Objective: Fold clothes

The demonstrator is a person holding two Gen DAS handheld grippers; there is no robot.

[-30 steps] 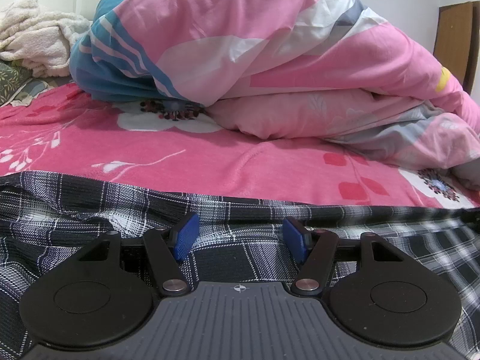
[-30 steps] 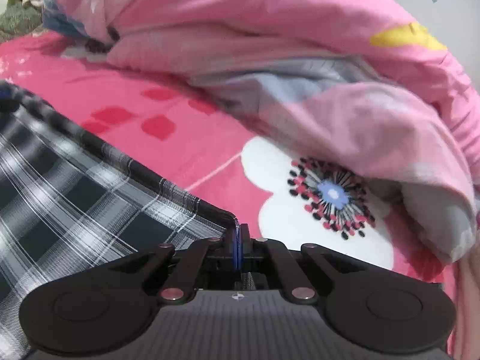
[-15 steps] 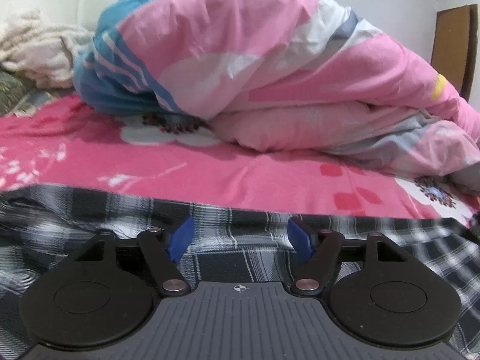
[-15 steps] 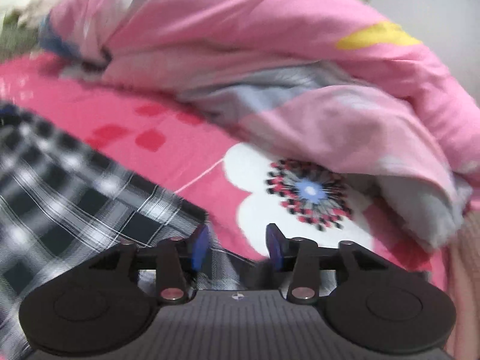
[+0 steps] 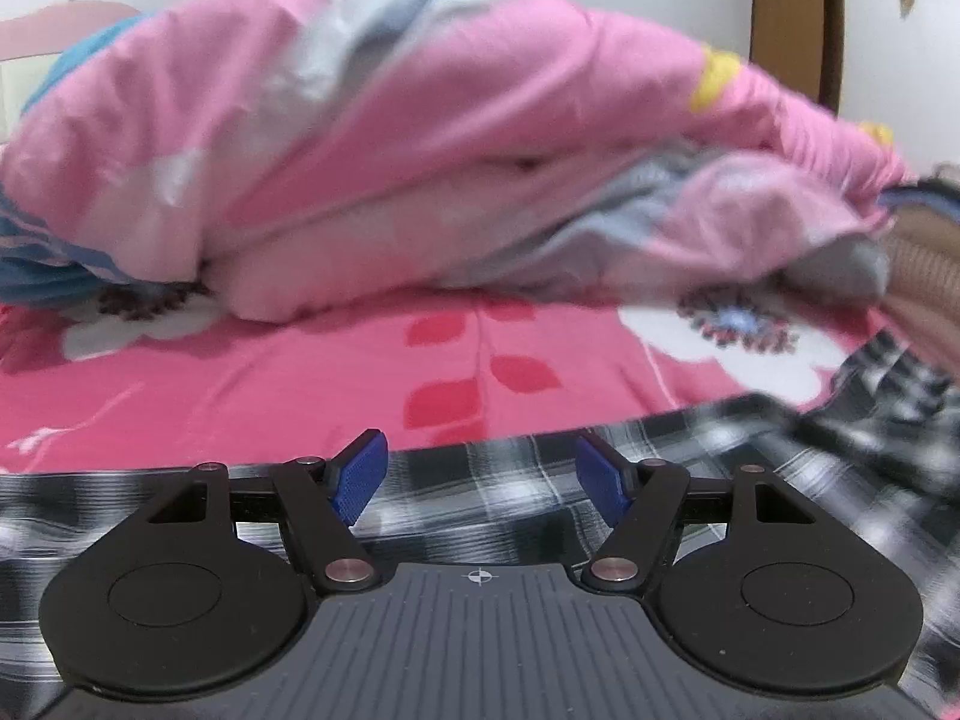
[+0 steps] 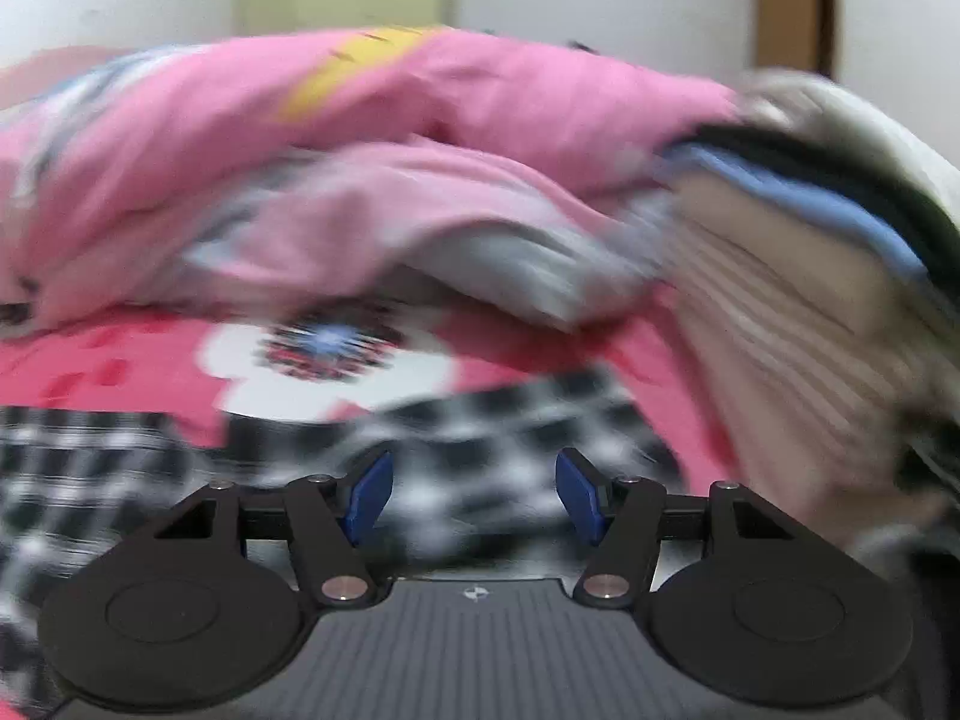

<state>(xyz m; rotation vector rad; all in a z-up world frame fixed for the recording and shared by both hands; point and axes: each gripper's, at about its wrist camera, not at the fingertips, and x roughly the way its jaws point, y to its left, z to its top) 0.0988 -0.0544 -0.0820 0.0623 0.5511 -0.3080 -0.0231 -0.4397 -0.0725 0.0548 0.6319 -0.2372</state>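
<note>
One black-and-white plaid garment (image 5: 540, 480) lies across the lower frame on the bed's pink floral sheet (image 5: 270, 384) — one bunched pink quilt (image 5: 420, 138) fills the upper half. Two grippers, left (image 5: 480, 477) and right (image 6: 474, 495) — jaws wide, empty. White walls and a brown door (image 5: 792, 12) stand upper right.

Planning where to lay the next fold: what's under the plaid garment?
The plaid garment lies on the pink floral bedsheet, which shows beyond its far edge. Whatever is directly beneath it is covered.
</note>
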